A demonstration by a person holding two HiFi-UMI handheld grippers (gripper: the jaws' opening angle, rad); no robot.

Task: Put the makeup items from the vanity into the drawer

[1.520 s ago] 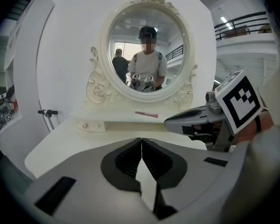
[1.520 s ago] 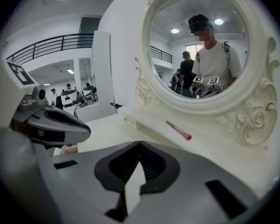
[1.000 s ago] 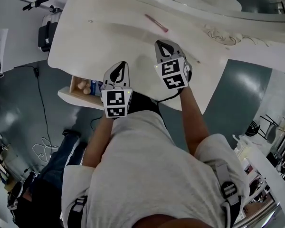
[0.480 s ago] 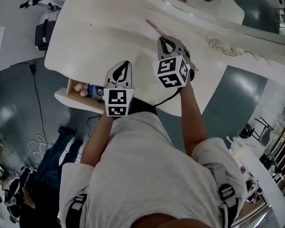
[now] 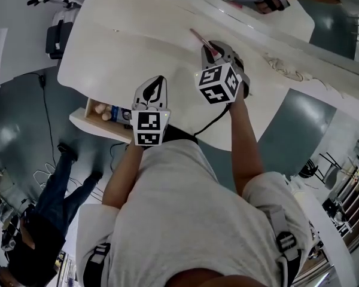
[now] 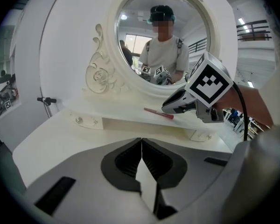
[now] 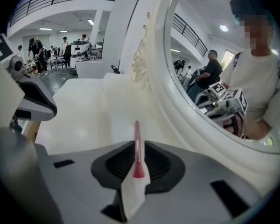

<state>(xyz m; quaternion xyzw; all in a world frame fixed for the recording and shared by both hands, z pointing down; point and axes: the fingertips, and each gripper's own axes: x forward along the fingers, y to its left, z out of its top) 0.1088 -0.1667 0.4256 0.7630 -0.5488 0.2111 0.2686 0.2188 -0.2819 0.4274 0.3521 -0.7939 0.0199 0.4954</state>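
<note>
The person is wearing a pale short-sleeved T-shirt (image 5: pixel 185 208) under harness straps (image 5: pixel 286 239) with dark buckles. The left gripper (image 5: pixel 157 82) and right gripper (image 5: pixel 212 46) are showing light grey shells and black ribbed pads (image 6: pixel 128 160). Each is carrying a black-and-white marker cube (image 5: pixel 148 129) behind its claw, and a black cable (image 5: pixel 212 121) is trailing behind the right claw.

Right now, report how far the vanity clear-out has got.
Done: the drawer stands open with a few items inside. In hand: the right tool straddles the pink makeup stick on the vanity shelf, jaws just opened around it, not yet gripping. The left tool is shut and empty. Left: grip the stick and carry it to the drawer.
</note>
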